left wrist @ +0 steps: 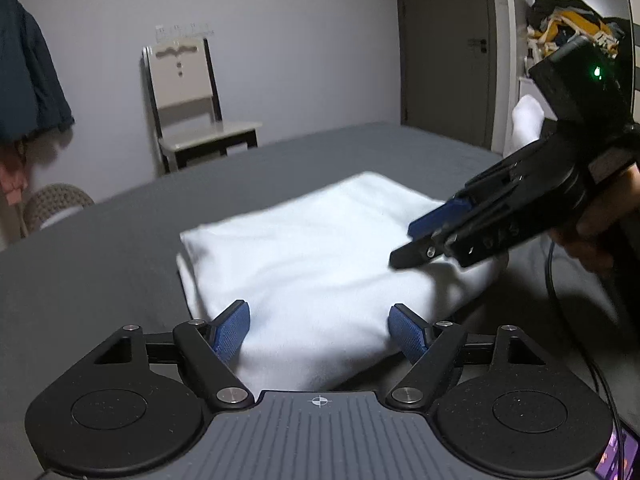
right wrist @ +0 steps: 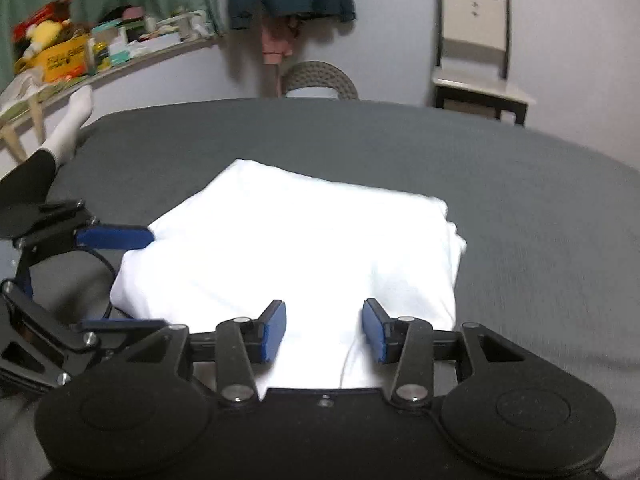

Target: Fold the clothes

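Left gripper [left wrist: 319, 330]: spread, garment between pads
Right gripper [right wrist: 324, 330]: spread over garment
White garment [right wrist: 296, 248]: folded, on bed [right wrist: 520, 208]
Yellow box [right wrist: 64, 60], 10 o'clock: writing blurred, unreadable

Dim, flat indoor light is seen in both views, with no source in frame. The white folded garment [right wrist: 296, 248] is blown out to glare in the right wrist view, its creases lost. Motion blur is smeared across the grey bed [left wrist: 100, 264] and the far walls. Straight lines are bent by fisheye distortion, and the corners are darkened.
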{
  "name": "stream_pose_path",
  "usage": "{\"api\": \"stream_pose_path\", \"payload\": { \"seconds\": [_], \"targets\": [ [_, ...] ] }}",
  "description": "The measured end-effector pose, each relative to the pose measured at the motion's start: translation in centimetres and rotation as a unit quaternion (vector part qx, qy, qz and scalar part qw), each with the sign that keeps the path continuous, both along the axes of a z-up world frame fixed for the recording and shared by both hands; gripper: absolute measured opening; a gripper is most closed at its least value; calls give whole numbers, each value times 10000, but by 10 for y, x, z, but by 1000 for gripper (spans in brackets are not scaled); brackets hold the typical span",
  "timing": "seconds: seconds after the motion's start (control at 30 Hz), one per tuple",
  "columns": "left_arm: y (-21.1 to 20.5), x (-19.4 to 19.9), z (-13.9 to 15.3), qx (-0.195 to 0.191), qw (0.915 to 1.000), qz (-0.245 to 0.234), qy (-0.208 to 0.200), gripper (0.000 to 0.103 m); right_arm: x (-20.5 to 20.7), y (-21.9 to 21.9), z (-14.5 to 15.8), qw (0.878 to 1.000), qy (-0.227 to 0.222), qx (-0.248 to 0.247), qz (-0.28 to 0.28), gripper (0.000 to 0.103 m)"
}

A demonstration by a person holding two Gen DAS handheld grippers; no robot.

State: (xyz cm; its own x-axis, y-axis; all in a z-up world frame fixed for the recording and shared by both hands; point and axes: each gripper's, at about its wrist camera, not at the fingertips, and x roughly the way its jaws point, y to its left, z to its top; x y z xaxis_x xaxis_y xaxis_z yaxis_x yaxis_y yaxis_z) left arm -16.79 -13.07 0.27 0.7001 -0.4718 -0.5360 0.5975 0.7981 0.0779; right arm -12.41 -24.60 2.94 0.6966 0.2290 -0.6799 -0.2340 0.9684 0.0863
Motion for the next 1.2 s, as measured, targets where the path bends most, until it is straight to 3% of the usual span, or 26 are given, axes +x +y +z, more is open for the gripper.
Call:
{"api": "stream_pose_path", "payload": {
  "seconds": [0.07, 0.17, 0.23, 0.33, 0.4, 0.5, 0.53, 0.6, 0.73, 0.87, 0.93, 0.97, 1.03, 1.07, 1.13, 1.2],
  "targets": [
    [3, -2, -2, 133, 9999, -32, 18, 81, -1, -7, 0, 9998, 48, -14, -216, 37],
    [5, -7, -4, 285, 9996, -47, 18, 82, -4, -18, -1, 9978, 150, -42, -650, 38],
    [7, -12, -4, 366, 9993, 5, 64, 83, -5, -28, 2, 9962, 188, 256, -815, 38],
    [18, -8, -4, 410, 9981, 194, 409, 82, -13, -48, 12, 9903, 114, 570, -1264, 49],
    [34, -11, 8, 1, 9992, 265, 302, 82, -22, -62, 20, 9837, -20, 953, -1522, 49],
    [54, -17, 30, -937, 9956, 43, 48, 83, -35, -77, 31, 9691, -96, 2186, -1142, 49],
    [57, -18, 33, -1191, 9928, -106, 54, 83, -35, -77, 30, 9618, 31, 2567, -947, 49],
    [54, -16, 30, -1311, 9907, -323, 186, 83, -32, -75, 21, 9487, 444, 3006, -875, 49],
    [32, -5, 10, -653, 9965, -221, 471, 83, -20, -79, -3, 9357, 1169, 3092, -1230, 47],
    [40, -3, 7, -443, 9963, 4, 738, 83, -28, -90, -1, 9487, 1218, 2189, -1931, 52],
    [54, 1, 11, -682, 9927, 92, 992, 83, -30, -100, 2, 9358, 1059, 2864, -1760, 54],
    [63, 3, 14, -881, 9906, 146, 1033, 83, -31, -104, 3, 9306, 987, 3095, -1684, 63],
    [78, 10, 19, -1244, 9855, 292, 1114, 83, -26, -104, 5, 9379, 894, 2937, -1613, 75],
    [83, 17, 18, -1373, 9824, 386, 1203, 85, -24, -104, 5, 9406, 875, 2873, -1582, 76],
    [90, 31, 15, -1617, 9742, 629, 1442, 91, -18, -105, -5, 9339, 1030, 3044, -1565, 76],
    [97, 45, 10, -1930, 9607, 854, 1801, 91, -12, -107, -15, 9238, 1209, 3311, -1498, 76]
  ]
}}
